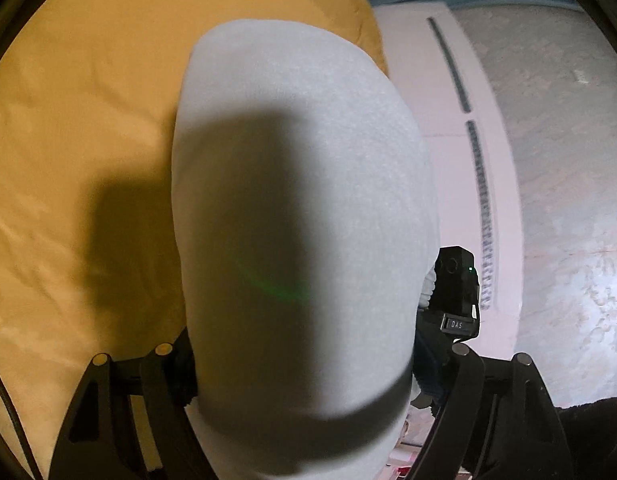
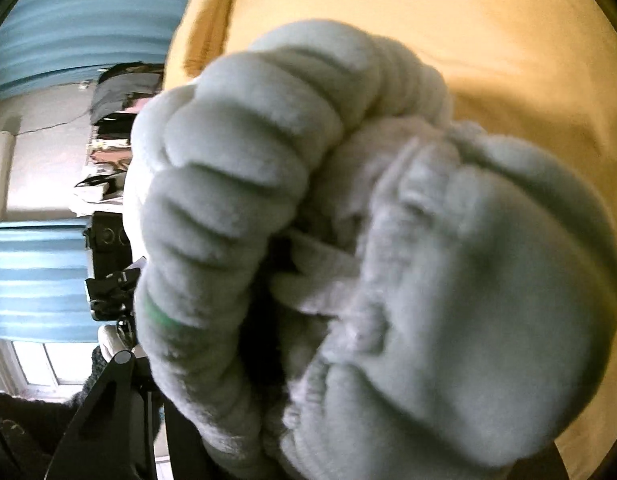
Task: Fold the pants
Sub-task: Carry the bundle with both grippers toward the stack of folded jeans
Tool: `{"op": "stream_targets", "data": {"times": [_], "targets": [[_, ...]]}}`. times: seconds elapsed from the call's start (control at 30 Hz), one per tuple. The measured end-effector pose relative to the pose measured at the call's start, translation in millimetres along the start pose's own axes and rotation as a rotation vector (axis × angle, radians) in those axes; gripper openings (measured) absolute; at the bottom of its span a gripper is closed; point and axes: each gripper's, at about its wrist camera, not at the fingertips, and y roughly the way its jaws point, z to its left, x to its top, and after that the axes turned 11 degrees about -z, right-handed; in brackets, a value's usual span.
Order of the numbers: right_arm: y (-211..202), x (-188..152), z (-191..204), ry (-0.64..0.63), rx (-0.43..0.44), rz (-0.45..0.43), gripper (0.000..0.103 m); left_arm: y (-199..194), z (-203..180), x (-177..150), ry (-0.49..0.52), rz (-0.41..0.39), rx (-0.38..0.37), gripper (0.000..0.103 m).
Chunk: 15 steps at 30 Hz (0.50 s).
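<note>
The pants are light grey fleece. In the left wrist view they drape straight over my left gripper and hide its fingertips; the cloth rises from between the black finger arms. In the right wrist view the gathered elastic waistband and bunched cloth fill the frame right in front of the lens, covering my right gripper. Both grippers look shut on the pants, lifted above a yellow bedsheet. The other gripper's black body shows just beside the cloth in the left wrist view.
The yellow sheet lies under and behind the pants. A white bed frame or board and grey speckled floor run on the right. Blue curtains, a cluttered rack and a window stand at the left.
</note>
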Motion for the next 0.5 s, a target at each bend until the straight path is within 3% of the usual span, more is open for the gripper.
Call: {"op": "stream_targets", "data": {"times": [0.17,0.23,0.4,0.5], "targets": [[11,25,95,-0.058,0.026,-0.002,0.061,-91,-24,38,-0.005,-0.082,0.002,0.080],[34,30,142,-0.083,0.040,0.001,0.061,-129,-22,59,-0.009,-0.115,0.011,0.080],[119,69,260,-0.113,0.095,-0.003,0.061,-246,12,133,-0.013,-0.183,0.036,0.081],[187,94,334,-0.135,0.117,-0.026,0.061,-319,43,195,0.004,-0.211,0.039,0.081]]}}
